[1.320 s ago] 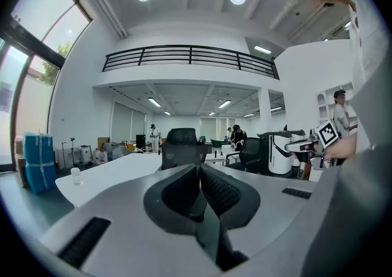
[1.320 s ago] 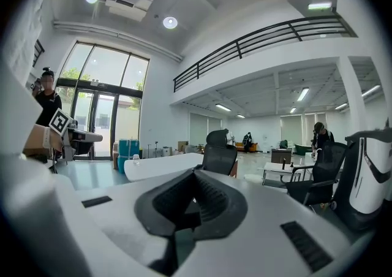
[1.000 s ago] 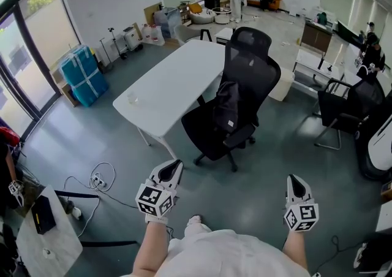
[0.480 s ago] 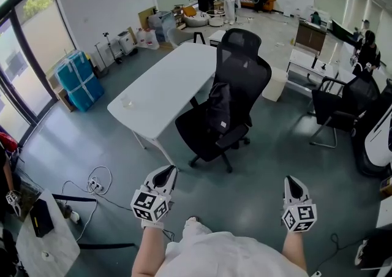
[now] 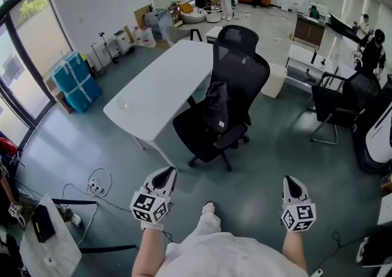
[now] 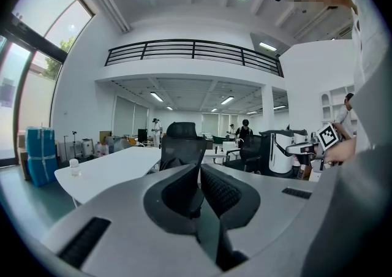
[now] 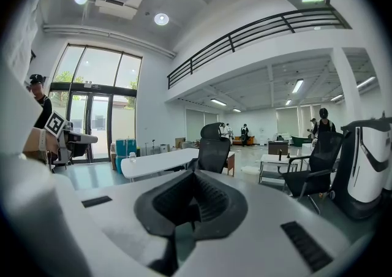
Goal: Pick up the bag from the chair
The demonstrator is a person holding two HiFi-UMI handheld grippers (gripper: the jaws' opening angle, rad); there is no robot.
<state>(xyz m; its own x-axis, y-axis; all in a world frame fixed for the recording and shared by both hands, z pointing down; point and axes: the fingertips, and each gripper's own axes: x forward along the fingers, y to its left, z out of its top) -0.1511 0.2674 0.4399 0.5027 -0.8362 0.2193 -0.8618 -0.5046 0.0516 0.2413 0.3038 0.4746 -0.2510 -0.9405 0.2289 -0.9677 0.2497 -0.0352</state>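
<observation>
A black bag (image 5: 217,108) leans upright on the seat of a black mesh office chair (image 5: 240,64), against its backrest. The chair stands beside a white table (image 5: 156,89), well ahead of me. My left gripper (image 5: 165,176) and right gripper (image 5: 290,182) are held low in front of my body, both shut and empty, far short of the chair. In the left gripper view the left gripper (image 6: 199,170) points toward the chair (image 6: 184,141). The right gripper (image 7: 195,179) has the chair (image 7: 214,146) just above its closed tips.
Cables and a power strip (image 5: 98,181) lie on the floor at the left. Blue wrapped boxes (image 5: 73,79) stand by the window. A second black chair (image 5: 343,101) and a white machine (image 5: 376,144) are at the right. People stand at the far end of the room.
I have stepped forward: a shoe now shows ahead of my body and the chair sits a little further left in view. Both grippers stay shut and keep their places.
</observation>
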